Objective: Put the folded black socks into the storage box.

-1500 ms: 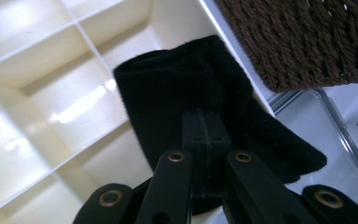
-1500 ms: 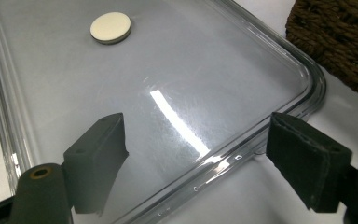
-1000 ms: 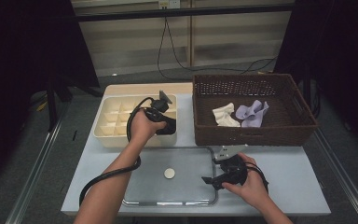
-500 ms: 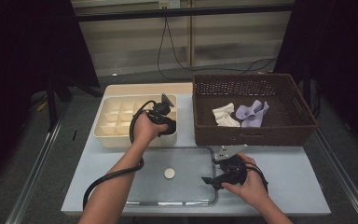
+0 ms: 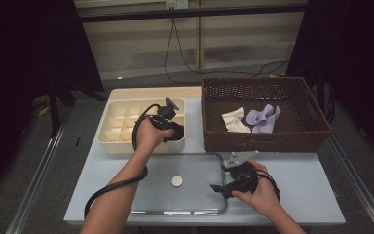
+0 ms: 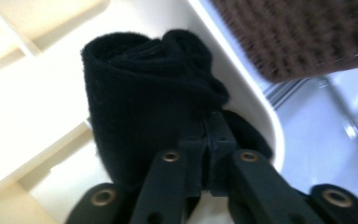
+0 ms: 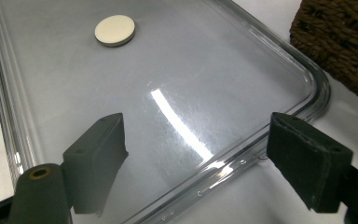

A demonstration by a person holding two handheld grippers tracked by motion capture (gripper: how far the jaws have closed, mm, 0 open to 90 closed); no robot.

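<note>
Left gripper (image 5: 175, 132) has edged down into the cream divider box (image 5: 112, 141), jaws just starting to part around the black rolled sock (image 6: 140, 98). Right gripper (image 7: 200, 163) gapes wide, empty, over the clear tray (image 7: 51, 84).

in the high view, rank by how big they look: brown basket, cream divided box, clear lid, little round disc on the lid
1. Brown basket, largest.
2. Clear lid and cream divided box look close; the lid seems somewhat larger, but it lies nearer the camera, so this is unsure.
3. Round disc, plainly smallest.
</note>
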